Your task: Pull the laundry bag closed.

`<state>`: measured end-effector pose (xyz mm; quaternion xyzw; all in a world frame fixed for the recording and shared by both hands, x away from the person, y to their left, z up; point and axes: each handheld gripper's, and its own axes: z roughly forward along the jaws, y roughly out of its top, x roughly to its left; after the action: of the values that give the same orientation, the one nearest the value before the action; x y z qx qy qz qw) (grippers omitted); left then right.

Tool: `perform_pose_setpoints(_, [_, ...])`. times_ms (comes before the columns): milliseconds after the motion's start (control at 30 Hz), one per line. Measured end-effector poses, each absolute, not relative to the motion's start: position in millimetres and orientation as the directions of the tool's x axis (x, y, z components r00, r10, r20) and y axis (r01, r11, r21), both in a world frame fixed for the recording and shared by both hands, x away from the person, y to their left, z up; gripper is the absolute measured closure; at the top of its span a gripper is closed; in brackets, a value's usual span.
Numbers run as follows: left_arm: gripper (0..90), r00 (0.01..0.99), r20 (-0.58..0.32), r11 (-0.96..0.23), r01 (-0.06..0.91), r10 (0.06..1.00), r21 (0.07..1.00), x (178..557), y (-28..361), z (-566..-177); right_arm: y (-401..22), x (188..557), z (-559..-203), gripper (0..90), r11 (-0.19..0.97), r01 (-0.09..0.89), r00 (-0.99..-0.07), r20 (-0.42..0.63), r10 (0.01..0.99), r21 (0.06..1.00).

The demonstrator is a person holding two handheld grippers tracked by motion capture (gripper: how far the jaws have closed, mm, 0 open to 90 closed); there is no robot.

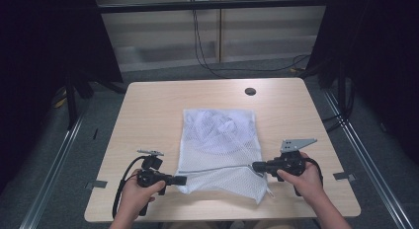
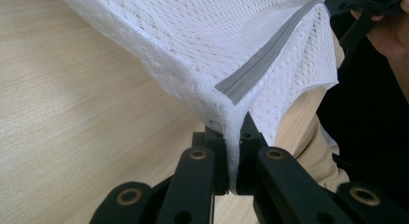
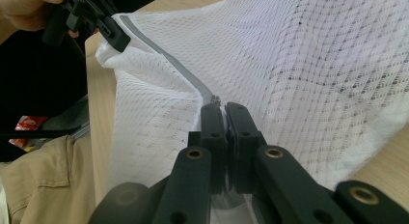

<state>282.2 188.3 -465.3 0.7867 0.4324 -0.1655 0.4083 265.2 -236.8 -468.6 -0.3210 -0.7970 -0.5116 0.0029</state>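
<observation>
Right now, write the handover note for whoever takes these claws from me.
Left claw: shut on the mesh bag, pinching its corner at the zip end.
Right claw: shut at the zip's slider end, on the pull as far as I can tell.
Bag: lies flat mid-table, near edge lifted and stretched between the two claws, something white inside.
Done: both grips set, zip line held taut.
Left: run the slider along the zip; which way it must go cannot be read from here. Keep the left corner pinned while it travels.

White mesh cloth bag (image 1: 220,140), matt wooden table (image 1: 148,105)
</observation>
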Motion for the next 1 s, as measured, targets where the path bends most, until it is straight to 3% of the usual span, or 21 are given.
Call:
perform_pose_setpoints(100, [88.2, 0.578, -0.586, -0.304, 0.809, 0.568, 0.504, 282.5, 190.9, -465.7, -238.1, 264.8, -468.1, 86.9, 0.277, 0.513, -0.794, 0.326, 0.513, 0.813])
perform_pose_setpoints(267, [88.3, 0.556, -0.622, -0.271, 0.824, 0.551, 0.497, 282.8, 196.9, -465.7, -254.6, 263.3, -468.0, 86.9, 0.245, 0.524, -0.775, 0.337, 0.535, 0.816])
perform_pose_setpoints(1000, [88.3, 0.560, -0.613, -0.281, 0.822, 0.556, 0.496, 283.3, 195.2, -466.8, -267.0, 257.9, -467.4, 86.9, 0.250, 0.519, -0.772, 0.322, 0.549, 0.817])
